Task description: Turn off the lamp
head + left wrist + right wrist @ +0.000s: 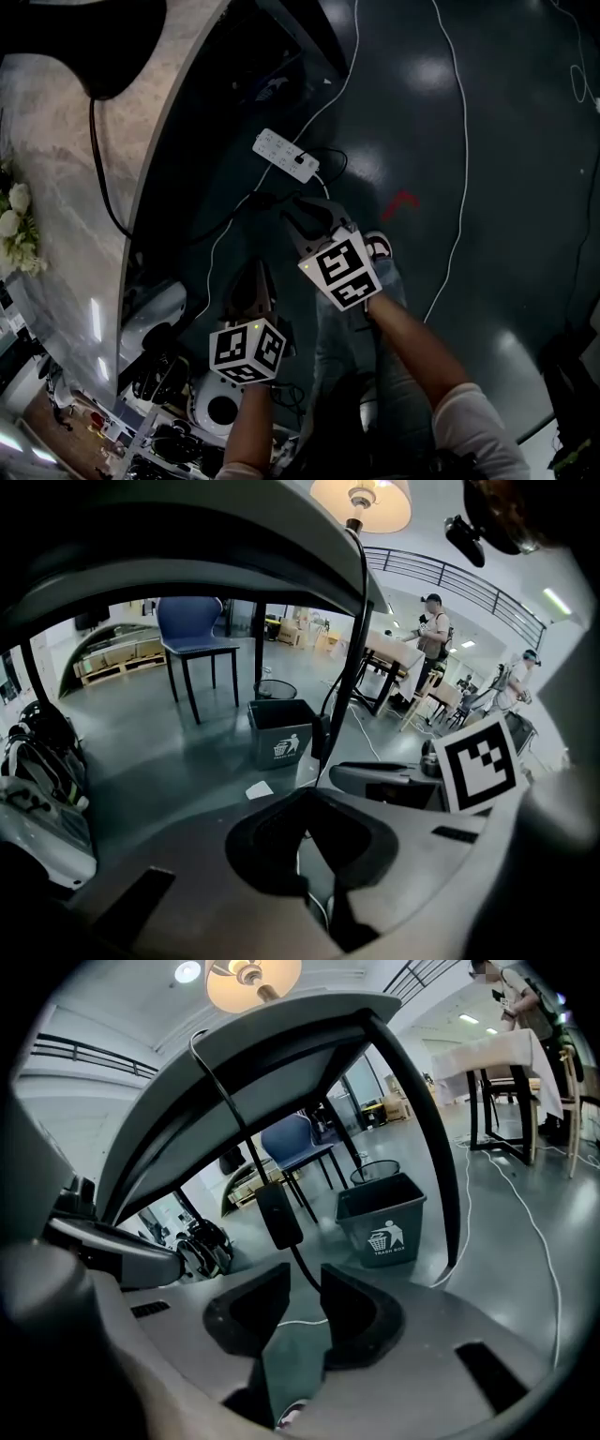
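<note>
A: Where is the lamp, and is it lit?

B: The lamp (pixel 253 983) is lit. In the right gripper view its shade glows warm yellow at 12 o'clock, above the edge of a pale stone-topped table (pixel 66 169). In the head view the shade is a dark shape at 11 o'clock, on that table.

A: What hangs from it?

B: A black cord (pixel 225 1101) drops over the table edge. A black oblong switch (pixel 278 1213) sits on the cord and hangs free below the tabletop.

A: What about the right gripper?

B: The right gripper (pixel 305 1288) points at the switch from just beneath. Its two dark jaws stand apart. The cord below the switch runs down through the gap, close to the jaw on the 3 o'clock side. The jaws clamp nothing.

A: And the left?

B: In the head view the left gripper (pixel 312 799) sits at 7 o'clock from the right one, just beside it. Its jaw tips are drawn together with nothing between them. The cord hangs beyond them.

A: Anything else around?

B: A dark bin (pixel 384 1218) with a white litter symbol stands on the grey floor (pixel 469 141) past the cord. A blue chair (pixel 192 639) stands behind the bin. A white power strip (pixel 286 155) lies on the floor at 12 o'clock from the grippers. White flowers (pixel 14 225) rest at the table's 9 o'clock edge.
</note>
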Available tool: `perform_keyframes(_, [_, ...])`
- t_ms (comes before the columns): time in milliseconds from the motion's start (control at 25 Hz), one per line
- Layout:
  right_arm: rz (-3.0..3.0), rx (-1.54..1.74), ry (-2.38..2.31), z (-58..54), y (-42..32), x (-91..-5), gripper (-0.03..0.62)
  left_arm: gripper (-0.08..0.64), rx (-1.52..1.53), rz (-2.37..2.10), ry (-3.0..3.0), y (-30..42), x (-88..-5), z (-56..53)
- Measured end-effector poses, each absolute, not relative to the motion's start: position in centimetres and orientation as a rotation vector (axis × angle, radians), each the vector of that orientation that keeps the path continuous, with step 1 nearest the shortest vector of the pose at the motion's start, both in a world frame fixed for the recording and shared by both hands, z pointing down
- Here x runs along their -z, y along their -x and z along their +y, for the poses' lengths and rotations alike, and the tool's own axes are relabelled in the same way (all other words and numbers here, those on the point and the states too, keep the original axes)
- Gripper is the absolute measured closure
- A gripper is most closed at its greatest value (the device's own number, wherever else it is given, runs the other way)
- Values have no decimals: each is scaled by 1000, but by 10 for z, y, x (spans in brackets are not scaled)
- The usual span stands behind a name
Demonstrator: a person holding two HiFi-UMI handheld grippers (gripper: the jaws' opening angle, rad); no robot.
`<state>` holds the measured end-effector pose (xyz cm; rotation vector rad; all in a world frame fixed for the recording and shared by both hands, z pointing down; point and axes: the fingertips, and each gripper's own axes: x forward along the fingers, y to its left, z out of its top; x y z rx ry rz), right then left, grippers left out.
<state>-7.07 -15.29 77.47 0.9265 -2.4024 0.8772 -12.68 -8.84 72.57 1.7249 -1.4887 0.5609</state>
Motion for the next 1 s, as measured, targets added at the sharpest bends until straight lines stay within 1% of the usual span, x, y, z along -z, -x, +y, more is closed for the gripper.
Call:
perform_keyframes(240, [-2372, -749, -875, -159, 78, -783, 499, 554, -554, -1473, -1717, 130, -729, -90])
perform_keyframes(520, [-2357, -738, -866, -162, 86, -791, 503, 554, -554, -1458, -1720, 133, -732, -94])
perform_keyframes(640, [-2347, -718, -880, -164, 88, -794, 555, 554, -554, -1457, -1715, 136, -735, -95])
perform_keyframes(1000, [-2364, -688, -862, -156, 89, -789, 572, 554, -550, -1441, -1724, 129, -733, -95])
